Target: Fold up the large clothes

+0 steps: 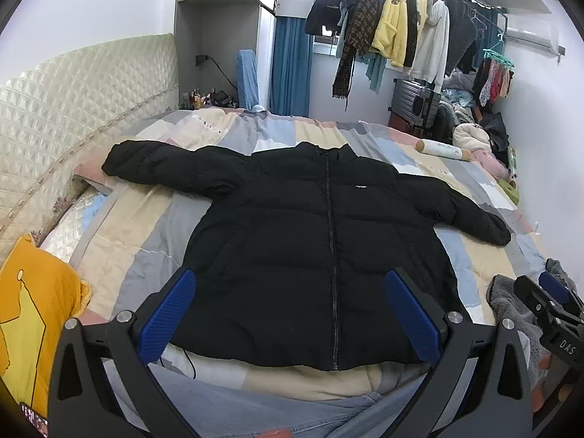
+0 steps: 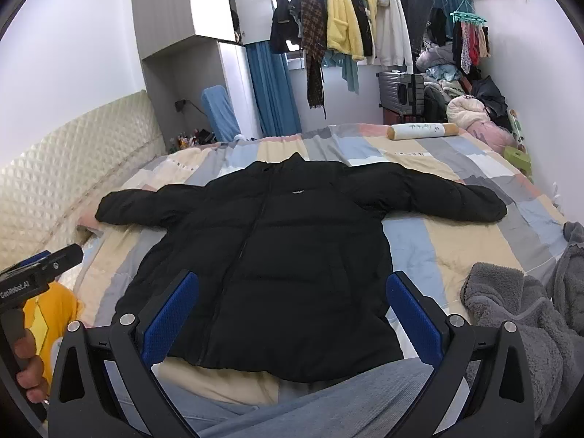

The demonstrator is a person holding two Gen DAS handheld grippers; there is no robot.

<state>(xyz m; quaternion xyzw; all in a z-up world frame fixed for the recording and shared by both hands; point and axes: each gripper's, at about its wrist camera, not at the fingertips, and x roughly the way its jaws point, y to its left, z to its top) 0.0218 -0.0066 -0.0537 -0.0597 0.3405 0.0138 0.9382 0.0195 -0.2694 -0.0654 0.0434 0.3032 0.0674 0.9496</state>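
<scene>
At your far left a yellow cushion (image 1: 33,314) lies at the bed's edge, below the quilted cream headboard (image 1: 73,102). Your left hand-held gripper (image 1: 292,314) hovers above the near hem of the black puffer jacket (image 1: 321,241), its blue-padded fingers (image 1: 166,314) spread wide and holding nothing.

The jacket lies flat on its back across the patchwork bed cover (image 1: 146,233), zipped up, collar pointing away from you toward the window, hem nearest you. Both sleeves are stretched outward: one reaches toward the headboard, the other toward the foot of the bed.

Your right hand-held gripper (image 2: 292,314) also hangs over the hem, just beside the left one, fingers (image 2: 414,314) equally wide apart and empty. From the left wrist view it shows only at the right edge.

To the right of the jacket, a grey fleece garment (image 2: 518,321) is bunched on the bed edge near you. Farther off, a cream bolster (image 2: 423,131) rests on the cover. Behind it, clothes hang on a rail (image 2: 350,22) by the window, with a grey suitcase (image 2: 401,91) and piled bedding in the corner.
</scene>
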